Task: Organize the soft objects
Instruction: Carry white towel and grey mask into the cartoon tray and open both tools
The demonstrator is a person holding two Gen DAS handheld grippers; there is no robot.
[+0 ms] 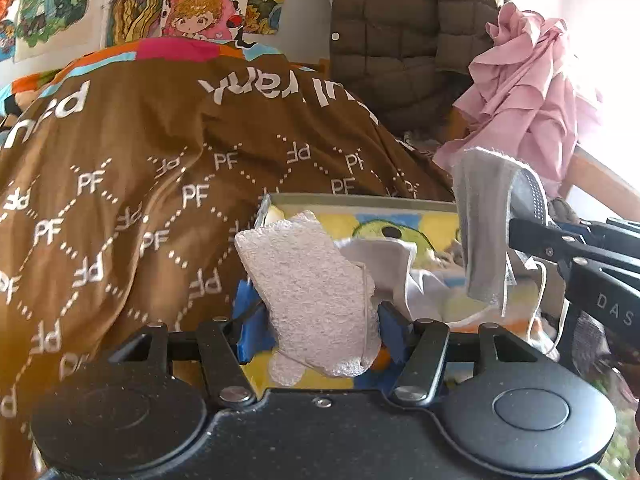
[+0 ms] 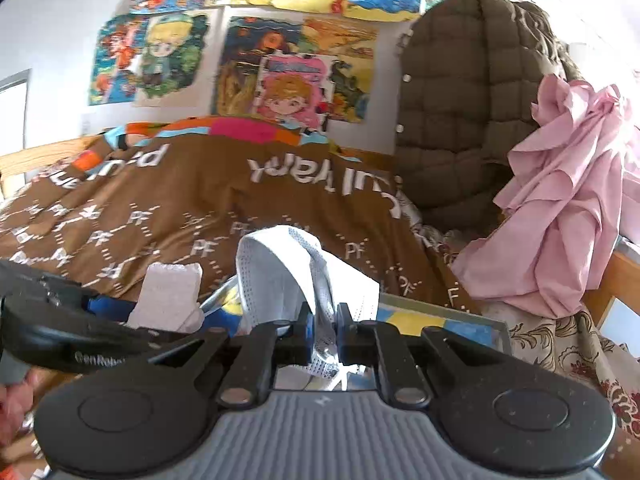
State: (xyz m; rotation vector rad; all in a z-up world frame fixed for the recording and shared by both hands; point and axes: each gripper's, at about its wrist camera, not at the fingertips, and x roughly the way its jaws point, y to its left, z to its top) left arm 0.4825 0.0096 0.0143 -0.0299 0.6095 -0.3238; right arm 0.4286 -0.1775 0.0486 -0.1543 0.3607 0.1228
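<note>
Left tongs point(image 1: 320, 316) clamped on a white foam piece point(image 1: 308, 280) at lower centre, right tongs point(image 2: 322, 330) pinching a grey face mask point(image 2: 280, 276) at centre frame, both above a colourful box point(image 1: 360, 202), brown printed blanket point(image 1: 140, 160) behind, pink cloth point(image 2: 560, 220) at right.

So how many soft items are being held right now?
2. A sponge is clamped in the left tool; a face mask is clamped in the right tool. Both are above the box; more cloths lie inside, some possibly hidden.
</note>
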